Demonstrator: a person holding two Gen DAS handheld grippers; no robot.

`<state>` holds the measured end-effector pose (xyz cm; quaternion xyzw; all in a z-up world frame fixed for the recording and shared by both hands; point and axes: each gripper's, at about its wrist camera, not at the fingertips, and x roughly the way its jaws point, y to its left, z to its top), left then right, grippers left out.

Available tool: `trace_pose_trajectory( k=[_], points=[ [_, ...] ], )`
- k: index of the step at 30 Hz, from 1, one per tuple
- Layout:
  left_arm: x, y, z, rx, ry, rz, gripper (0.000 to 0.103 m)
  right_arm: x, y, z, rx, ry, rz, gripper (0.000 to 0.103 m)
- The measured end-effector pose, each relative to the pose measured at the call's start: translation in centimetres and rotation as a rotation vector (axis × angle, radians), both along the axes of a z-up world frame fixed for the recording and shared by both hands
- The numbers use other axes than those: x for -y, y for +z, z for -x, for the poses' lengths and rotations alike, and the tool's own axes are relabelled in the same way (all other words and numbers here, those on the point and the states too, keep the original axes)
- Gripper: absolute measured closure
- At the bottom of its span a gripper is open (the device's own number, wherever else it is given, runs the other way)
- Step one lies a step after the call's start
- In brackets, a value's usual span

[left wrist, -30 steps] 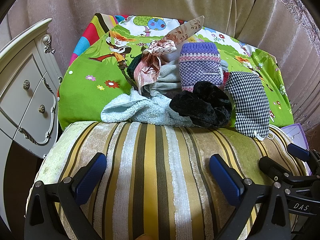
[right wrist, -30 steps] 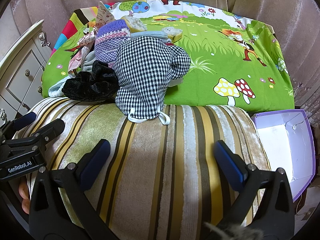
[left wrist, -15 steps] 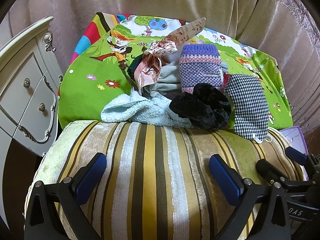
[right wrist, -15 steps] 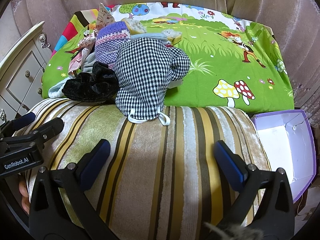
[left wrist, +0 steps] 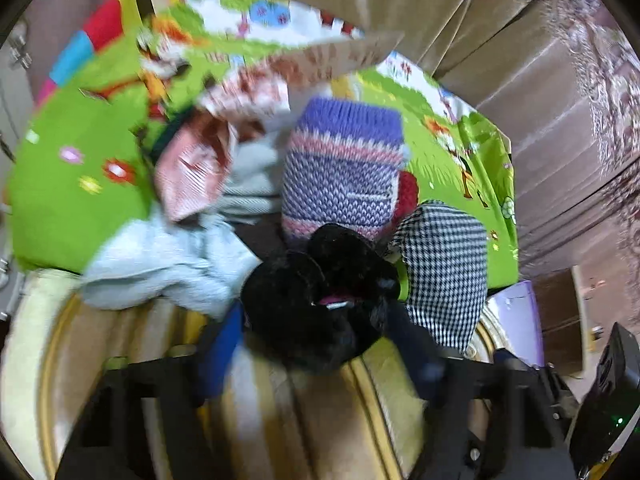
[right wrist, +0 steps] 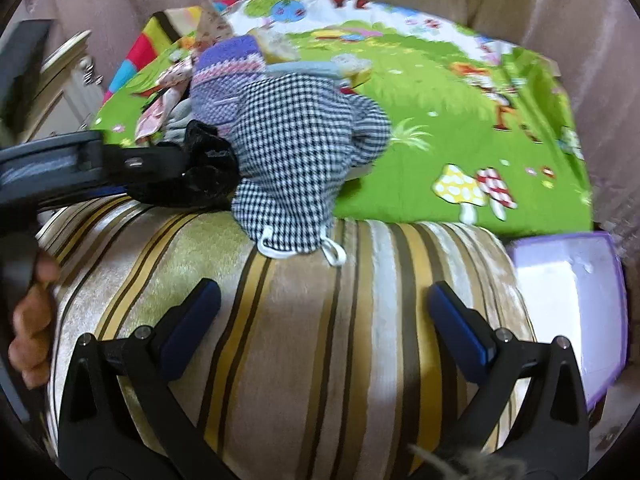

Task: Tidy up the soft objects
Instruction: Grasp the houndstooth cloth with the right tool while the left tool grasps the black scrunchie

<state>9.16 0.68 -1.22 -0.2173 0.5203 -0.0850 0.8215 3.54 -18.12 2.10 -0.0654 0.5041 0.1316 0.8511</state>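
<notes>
A pile of soft things lies on the green cartoon sheet (left wrist: 76,184). In it are a black velvet scrunchie (left wrist: 316,300), a purple knitted piece (left wrist: 344,172), a checked pouch (left wrist: 444,268), a pale blue towel (left wrist: 160,264) and a pink patterned bow (left wrist: 192,168). My left gripper (left wrist: 320,340) has its blue fingers on both sides of the scrunchie, pressing on it; it also shows in the right wrist view (right wrist: 192,172). My right gripper (right wrist: 324,328) is open and empty above the striped cushion (right wrist: 304,320), short of the checked pouch (right wrist: 296,168).
A purple box (right wrist: 568,304) with a white inside stands open at the right of the cushion. A white dresser (right wrist: 60,76) is at the left. Beige curtains (left wrist: 540,80) hang behind. The image is blurred by motion.
My left gripper moved forward over the cushion to the black scrunchie and closed around it. My right gripper moved slightly forward and stays open.
</notes>
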Motion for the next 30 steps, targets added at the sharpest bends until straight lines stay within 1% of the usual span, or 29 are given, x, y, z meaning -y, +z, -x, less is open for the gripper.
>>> trace_pose_trajectory(
  k=[1,2,5,8,11,15,18,19,21,23,25,26,28,30],
  points=[
    [0.0,-0.4,-0.4,-0.018,-0.004,0.019,0.064,0.1,0.0,-0.4,-0.018,0.017,-0.012,0.0],
    [0.0,-0.7,-0.6,-0.027,-0.002,0.03,0.071,0.3,0.0,-0.8,-0.029,0.023,-0.026,0.0],
    [0.3,-0.5,-0.3,-0.003,-0.003,0.044,0.08,0.5,0.1,-1.3,-0.03,0.014,-0.049,0.0],
    [0.3,-0.1,0.3,0.021,0.003,0.063,0.083,0.4,0.3,-1.9,-0.039,0.023,-0.079,0.0],
    [-0.3,0.1,1.0,0.042,0.024,0.099,0.084,0.6,0.8,-3.0,-0.04,0.015,-0.145,0.0],
    [-0.9,0.4,2.3,0.071,0.041,0.152,0.085,1.3,1.7,-4.8,-0.016,-0.02,-0.227,0.0],
    [-1.0,0.7,3.1,0.093,0.051,0.179,0.085,1.0,1.8,-5.9,-0.02,-0.019,-0.286,0.004],
    [-1.0,0.9,3.4,0.1,0.054,0.187,0.085,0.7,1.7,-6.2,-0.018,-0.017,-0.286,0.007],
    [-1.2,0.9,4.1,0.111,0.058,0.198,0.085,0.3,1.5,-6.7,-0.023,-0.009,-0.292,0.02],
    [-1.2,1.1,4.5,0.123,0.059,0.204,0.085,0.2,1.2,-7.1,-0.039,0.005,-0.316,0.056],
    [-1.0,1.2,4.9,0.131,0.057,0.211,0.085,0.5,0.5,-7.4,-0.063,0.015,-0.345,0.071],
    [-1.0,1.2,4.9,0.133,0.056,0.214,0.085,0.5,0.4,-7.3,-0.067,0.022,-0.359,0.078],
    [-0.8,1.4,5.2,0.143,0.052,0.219,0.085,0.9,0.6,-6.7,-0.053,0.026,-0.377,0.086],
    [-0.8,1.8,5.5,0.155,0.054,0.225,0.085,1.1,0.9,-6.4,-0.032,0.036,-0.385,0.089]
  ],
)
